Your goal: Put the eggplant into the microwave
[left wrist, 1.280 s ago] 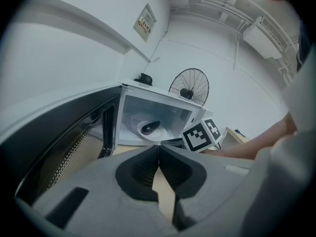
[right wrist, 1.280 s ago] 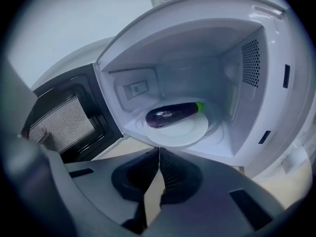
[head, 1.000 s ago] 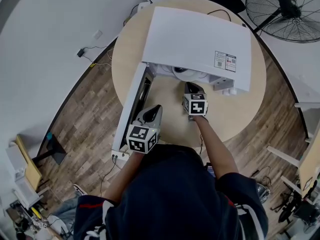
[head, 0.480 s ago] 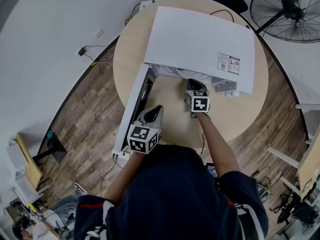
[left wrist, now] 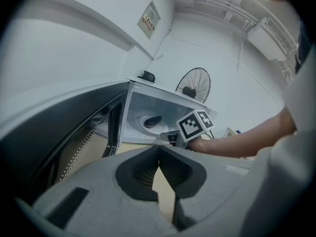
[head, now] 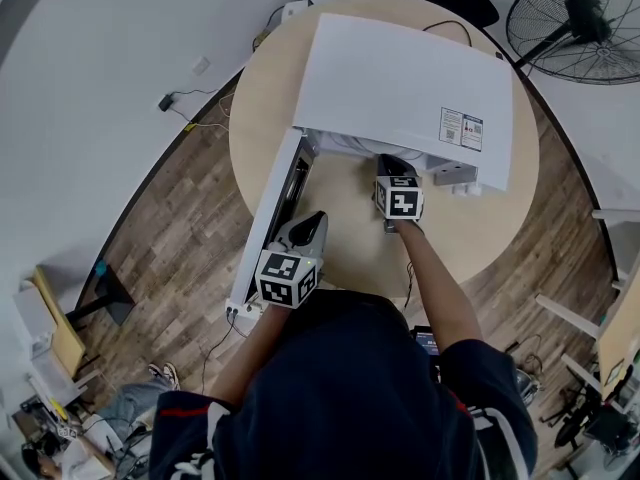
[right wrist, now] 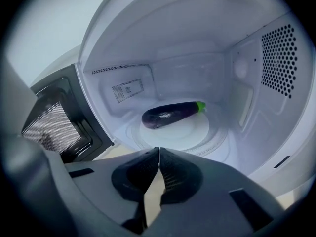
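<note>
A dark purple eggplant point(right wrist: 170, 114) with a green stem lies on the round turntable point(right wrist: 190, 131) inside the white microwave point(head: 405, 88). It also shows small in the left gripper view as the eggplant point(left wrist: 152, 121). The microwave door point(head: 270, 213) is swung open to the left. My right gripper point(right wrist: 158, 150) is shut and empty, just in front of the cavity mouth, apart from the eggplant. My left gripper point(left wrist: 158, 147) is shut with nothing in it, held near the door's outer end. In the head view the right gripper point(head: 390, 164) sits at the microwave's opening.
The microwave stands on a round wooden table point(head: 350, 238). A standing fan point(head: 580, 23) is at the back right. Wood floor point(head: 190, 238) and a curved white wall lie to the left. A cable point(head: 440, 25) runs behind the microwave.
The right gripper has shifted slightly toward the microwave opening; the head view has drifted a little. The left gripper has stayed by the door.
</note>
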Available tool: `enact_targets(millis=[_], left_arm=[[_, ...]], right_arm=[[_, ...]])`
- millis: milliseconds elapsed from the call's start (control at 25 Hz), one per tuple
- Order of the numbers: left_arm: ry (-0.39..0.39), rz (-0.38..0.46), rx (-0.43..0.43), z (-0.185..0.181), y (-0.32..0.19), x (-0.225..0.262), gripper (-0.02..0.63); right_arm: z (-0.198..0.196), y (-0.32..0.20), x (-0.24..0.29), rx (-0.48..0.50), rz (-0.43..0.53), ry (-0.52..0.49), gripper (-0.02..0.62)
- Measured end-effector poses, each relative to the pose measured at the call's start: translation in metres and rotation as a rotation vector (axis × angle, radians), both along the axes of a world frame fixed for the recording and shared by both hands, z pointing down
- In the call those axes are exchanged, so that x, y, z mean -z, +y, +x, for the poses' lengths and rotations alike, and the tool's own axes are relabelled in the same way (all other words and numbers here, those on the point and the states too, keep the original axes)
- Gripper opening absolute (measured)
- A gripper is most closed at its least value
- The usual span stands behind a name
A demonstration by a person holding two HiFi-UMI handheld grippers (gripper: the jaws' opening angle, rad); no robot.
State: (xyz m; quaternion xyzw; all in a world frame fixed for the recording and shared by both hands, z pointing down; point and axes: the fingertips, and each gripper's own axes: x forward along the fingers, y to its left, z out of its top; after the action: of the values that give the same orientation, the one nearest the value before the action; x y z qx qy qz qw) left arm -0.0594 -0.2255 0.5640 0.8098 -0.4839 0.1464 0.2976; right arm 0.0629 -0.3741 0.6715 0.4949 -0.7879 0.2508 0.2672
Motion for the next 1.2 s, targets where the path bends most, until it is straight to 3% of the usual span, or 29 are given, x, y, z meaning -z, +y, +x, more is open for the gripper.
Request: enact_targets(millis=[600, 1200], left_arm=[[0.010, 0.049, -0.031, 0.006, -0.002, 0.016, 0.017], [-0.023, 0.159, -0.028, -0.007, -0.008, 0.046, 0.017]], right_arm=[[-0.001, 0.036, 0.027, 0.047, 0.024, -0.023, 0.012], [0.012, 0.081, 0.126, 0.060, 0.209, -0.136, 0.011]])
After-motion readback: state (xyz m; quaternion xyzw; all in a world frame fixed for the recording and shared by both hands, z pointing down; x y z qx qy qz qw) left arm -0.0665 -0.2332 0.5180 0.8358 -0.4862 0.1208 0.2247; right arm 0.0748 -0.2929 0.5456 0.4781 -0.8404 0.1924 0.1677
